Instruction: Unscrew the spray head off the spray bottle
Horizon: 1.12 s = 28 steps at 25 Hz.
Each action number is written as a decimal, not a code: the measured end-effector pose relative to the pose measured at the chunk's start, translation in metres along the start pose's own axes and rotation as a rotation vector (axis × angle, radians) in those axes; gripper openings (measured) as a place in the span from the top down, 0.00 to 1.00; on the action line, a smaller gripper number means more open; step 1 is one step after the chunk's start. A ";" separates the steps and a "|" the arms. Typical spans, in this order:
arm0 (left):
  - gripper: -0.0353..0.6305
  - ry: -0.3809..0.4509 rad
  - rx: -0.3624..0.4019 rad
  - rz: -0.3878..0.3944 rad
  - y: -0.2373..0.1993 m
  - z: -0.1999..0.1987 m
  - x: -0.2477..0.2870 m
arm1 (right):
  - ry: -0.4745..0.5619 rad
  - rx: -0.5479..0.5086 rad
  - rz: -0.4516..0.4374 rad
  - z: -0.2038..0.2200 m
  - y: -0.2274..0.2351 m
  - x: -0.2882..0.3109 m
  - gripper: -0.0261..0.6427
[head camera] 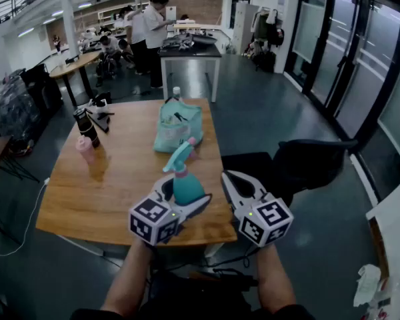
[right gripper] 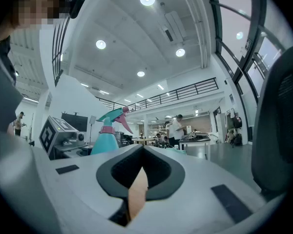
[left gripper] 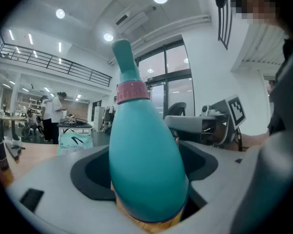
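Spray bottle (left gripper: 144, 165) between left gripper (head camera: 187, 192) jaws

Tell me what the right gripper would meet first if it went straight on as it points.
Probably the teal bag farther along the wooden table, though depth is unclear. The shut right gripper aims just past the spray bottle, which stands off to its left.

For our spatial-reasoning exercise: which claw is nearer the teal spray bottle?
Left. The left claw grips the spray bottle around its body; the right claw, shut and empty, sits just to its right, not touching.
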<state>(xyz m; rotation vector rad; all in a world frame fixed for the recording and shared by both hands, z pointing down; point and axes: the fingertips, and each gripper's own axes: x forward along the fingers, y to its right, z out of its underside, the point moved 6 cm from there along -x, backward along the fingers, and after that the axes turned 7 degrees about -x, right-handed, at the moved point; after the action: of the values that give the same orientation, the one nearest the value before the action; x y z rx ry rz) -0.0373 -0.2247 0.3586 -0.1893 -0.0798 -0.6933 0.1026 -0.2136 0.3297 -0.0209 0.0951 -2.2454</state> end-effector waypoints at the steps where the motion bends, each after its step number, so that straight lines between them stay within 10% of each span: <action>1: 0.34 0.000 0.000 0.003 0.001 0.001 0.000 | 0.003 0.006 -0.003 0.001 0.000 0.000 0.95; 17: 0.34 -0.015 0.012 0.014 0.002 0.005 -0.001 | 0.026 0.002 -0.042 -0.001 -0.006 0.000 0.95; 28: 0.34 -0.053 0.097 0.025 0.015 0.007 0.005 | 0.109 0.043 -0.248 -0.026 -0.033 -0.001 0.94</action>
<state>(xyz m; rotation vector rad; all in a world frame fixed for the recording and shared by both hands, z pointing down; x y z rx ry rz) -0.0241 -0.2152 0.3637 -0.1150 -0.1610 -0.6584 0.0767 -0.1903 0.3062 0.1188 0.1077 -2.4952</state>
